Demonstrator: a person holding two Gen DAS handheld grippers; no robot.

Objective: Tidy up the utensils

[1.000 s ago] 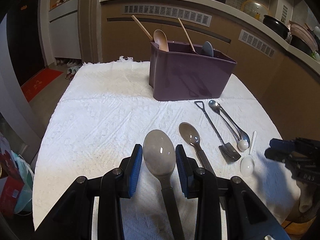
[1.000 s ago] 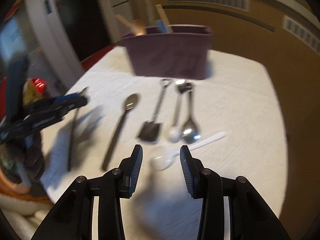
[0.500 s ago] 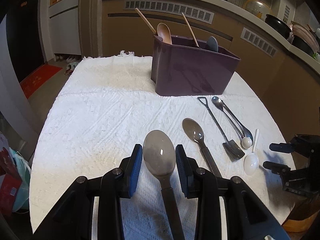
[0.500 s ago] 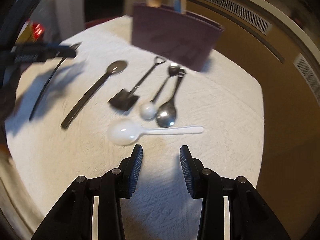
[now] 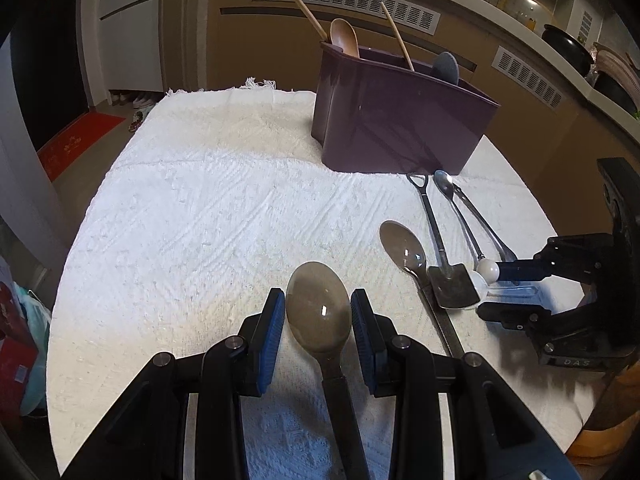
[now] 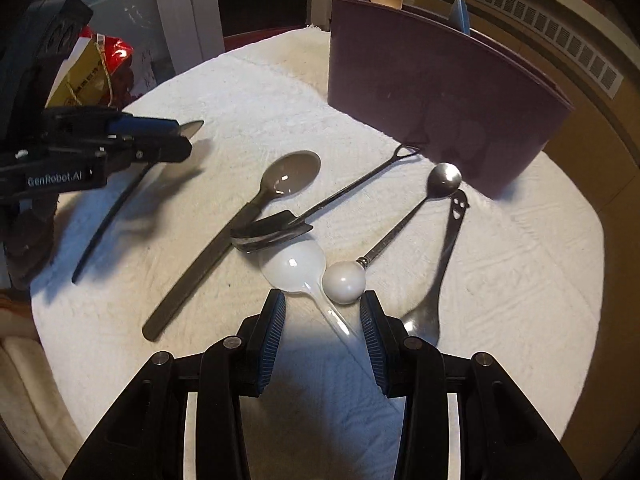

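Observation:
My left gripper is shut on the bowl of a dark grey spoon, whose handle runs back under the gripper. In the right wrist view the left gripper sits at the left with that spoon's handle slanting down to the cloth. My right gripper is open and low over the cloth, its pads on either side of the handle of a white plastic spoon without touching it. A purple caddy at the back holds wooden utensils.
On the white towel lie a second grey spoon, a shovel-shaped spoon, a ball-ended spoon and a steel spoon with a smiley handle, close together. A snack bag sits beyond the table's left edge.
My right gripper rolled and came down over the white plastic spoon; its pads now flank the handle. The left gripper kept its hold on the grey spoon and barely moved.

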